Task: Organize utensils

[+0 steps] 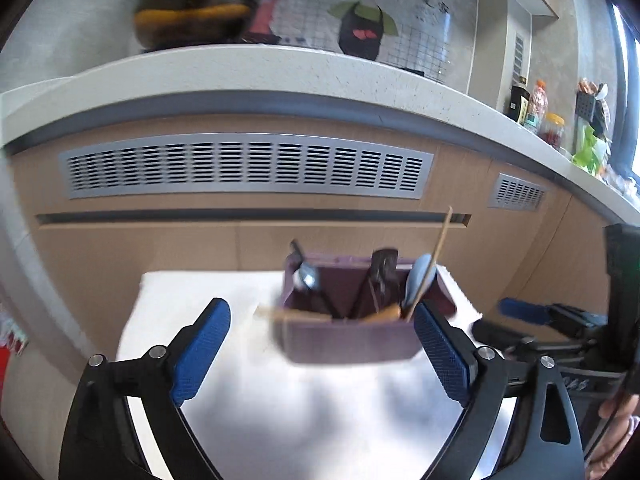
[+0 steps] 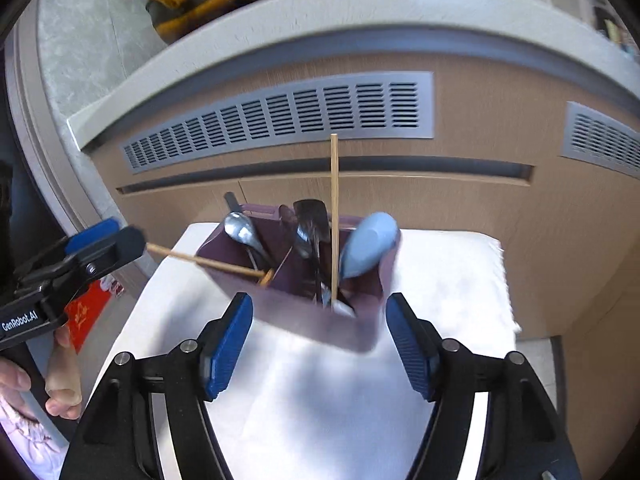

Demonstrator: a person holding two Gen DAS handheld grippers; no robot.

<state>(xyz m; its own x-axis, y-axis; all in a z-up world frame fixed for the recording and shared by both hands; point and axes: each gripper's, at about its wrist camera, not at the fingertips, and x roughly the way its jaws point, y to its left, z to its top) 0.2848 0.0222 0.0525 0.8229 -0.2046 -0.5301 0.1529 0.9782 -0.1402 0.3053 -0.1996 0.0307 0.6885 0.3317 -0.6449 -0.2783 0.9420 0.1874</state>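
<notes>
Left wrist view: left gripper [image 1: 322, 354] released, purple utensil holder [image 1: 352, 340] just ahead between its fingers, untouched.
Right wrist view: right gripper [image 2: 320, 344] released, holder [image 2: 320, 320] ahead.

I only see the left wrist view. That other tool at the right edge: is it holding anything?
Observer: No. The right tool is open, with nothing between its pads. The purple utensil holder sits just ahead.
Visitor: Is the tall stick inside the holder?
Observer: Yes, that chopstick stands nearly upright in it, beside the blue spoon.
Visitor: And the blurred stick at the left?
Observer: A second chopstick lies across the holder's left rim, its end reaching toward the left tool.
</notes>
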